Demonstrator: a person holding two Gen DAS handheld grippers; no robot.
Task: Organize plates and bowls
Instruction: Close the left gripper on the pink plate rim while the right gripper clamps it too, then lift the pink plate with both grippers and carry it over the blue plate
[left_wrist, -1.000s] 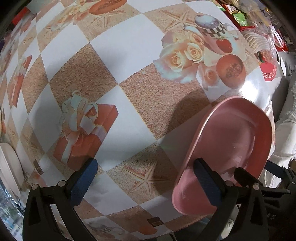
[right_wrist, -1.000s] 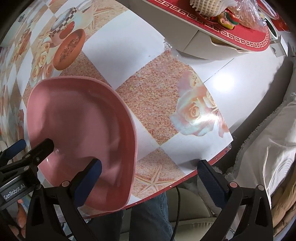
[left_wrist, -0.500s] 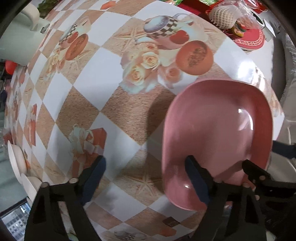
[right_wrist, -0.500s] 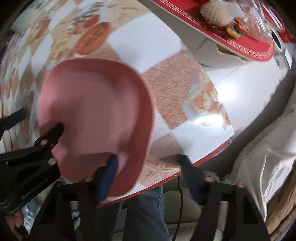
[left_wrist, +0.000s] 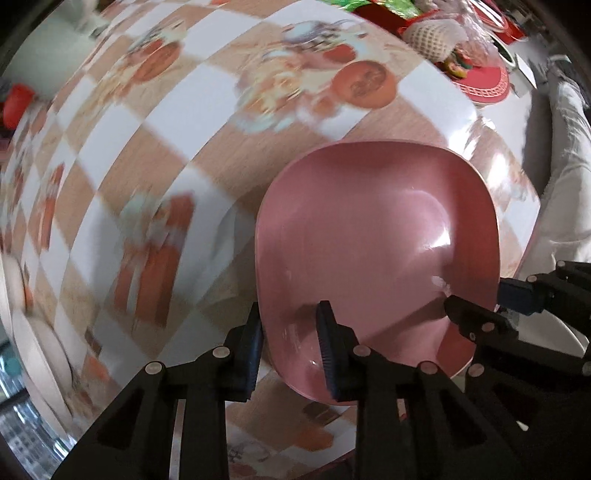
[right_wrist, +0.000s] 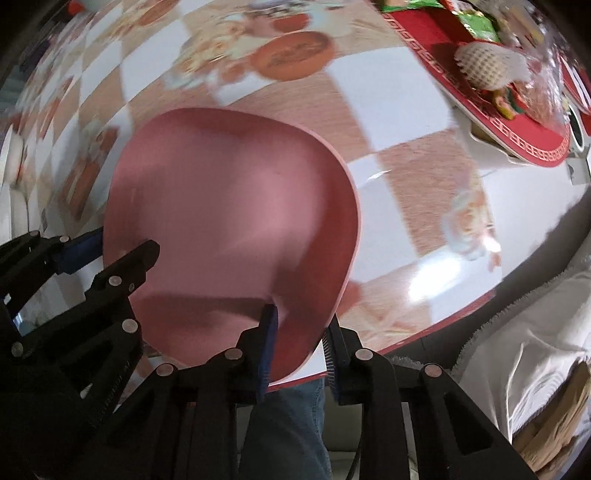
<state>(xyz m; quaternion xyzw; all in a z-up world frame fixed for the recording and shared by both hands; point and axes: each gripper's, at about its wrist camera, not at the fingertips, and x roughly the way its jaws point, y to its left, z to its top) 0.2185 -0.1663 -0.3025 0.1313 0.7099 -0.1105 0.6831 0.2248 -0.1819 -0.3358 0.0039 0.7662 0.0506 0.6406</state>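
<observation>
In the left wrist view, the left tool (left_wrist: 288, 347) pinches the near left rim of the pink plate (left_wrist: 376, 236) above the desk (left_wrist: 177, 122). The plate's long side runs away from the camera.

In the right wrist view, the right tool (right_wrist: 299, 350) is closing on the plate's (right_wrist: 229, 206) near right rim, and its long side again points away.

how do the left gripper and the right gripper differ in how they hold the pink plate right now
The left gripper clamps the pink plate on its left rim; the right gripper straddles the opposite, right rim. The left gripper's jaws are fully shut on the rim; the right gripper's are closing on it. Both point down over the patterned tablecloth.
</observation>
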